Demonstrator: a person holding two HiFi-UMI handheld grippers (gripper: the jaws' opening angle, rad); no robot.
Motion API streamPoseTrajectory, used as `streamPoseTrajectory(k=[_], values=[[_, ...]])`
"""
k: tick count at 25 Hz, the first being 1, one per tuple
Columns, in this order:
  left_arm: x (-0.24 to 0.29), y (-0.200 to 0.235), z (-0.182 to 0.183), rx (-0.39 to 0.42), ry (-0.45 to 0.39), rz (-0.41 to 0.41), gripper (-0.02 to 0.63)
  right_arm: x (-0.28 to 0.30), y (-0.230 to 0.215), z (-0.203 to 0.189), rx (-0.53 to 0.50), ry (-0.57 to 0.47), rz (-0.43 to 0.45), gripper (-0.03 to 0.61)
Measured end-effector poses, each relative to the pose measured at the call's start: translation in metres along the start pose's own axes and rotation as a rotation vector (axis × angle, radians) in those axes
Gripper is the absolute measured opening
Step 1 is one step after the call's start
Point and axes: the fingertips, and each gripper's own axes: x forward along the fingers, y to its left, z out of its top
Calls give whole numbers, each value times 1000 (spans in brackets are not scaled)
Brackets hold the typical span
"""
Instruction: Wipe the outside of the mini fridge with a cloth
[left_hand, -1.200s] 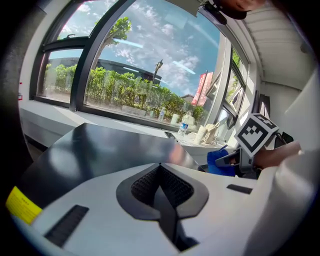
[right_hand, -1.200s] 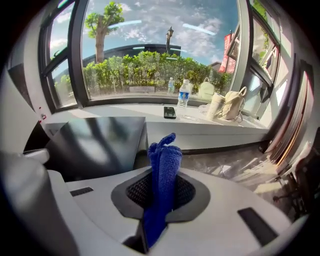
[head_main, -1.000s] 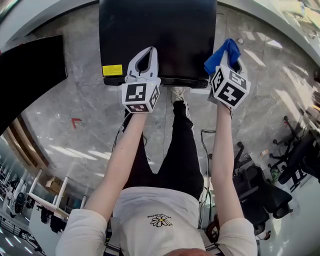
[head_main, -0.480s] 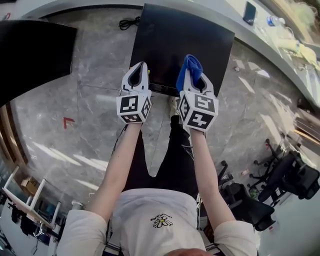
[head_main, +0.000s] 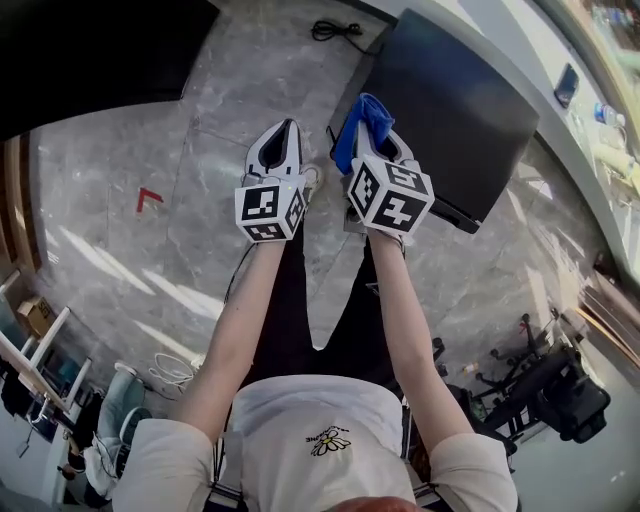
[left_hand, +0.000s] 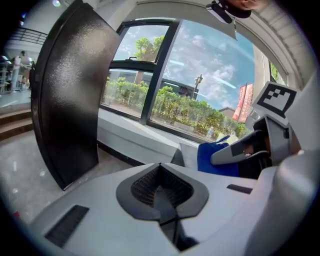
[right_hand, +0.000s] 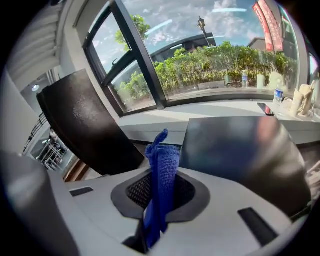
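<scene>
The right gripper view shows the right gripper (right_hand: 159, 202) clamped on a blue cloth (right_hand: 163, 165), which stands up out of the jaws as a folded tuft. The mini fridge (right_hand: 240, 150) rises just ahead and to the right of it, showing only dark outer faces. A second black unit (right_hand: 85, 130) leans ahead to its left.

The left gripper view shows the left gripper (left_hand: 161, 192) with its jaws together on nothing. The cloth's blue shows again off to its right.

Only the head view shows both grippers side by side. There the cloth overlaps the fridge's near corner, and whether they touch is unclear. A black cable (head_main: 335, 30) lies on the floor beyond the left gripper.
</scene>
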Motion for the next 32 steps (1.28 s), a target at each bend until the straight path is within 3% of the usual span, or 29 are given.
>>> streamPoseTrajectory(k=[5,11,20,32], values=[[-2,25,-9,-11,7,32,5,38,-4,-20,-5,52,-50,61],[5,15,-22,-9,31,20,5,58,-33,-29,-53,81,-116,61],[33,-48,-35,39,67,-77,5,46,-71,-35,-27,73,-104,61],[63,-153,-51,143,108,-233,5,-14,-183,-50,77,30,-208,61]])
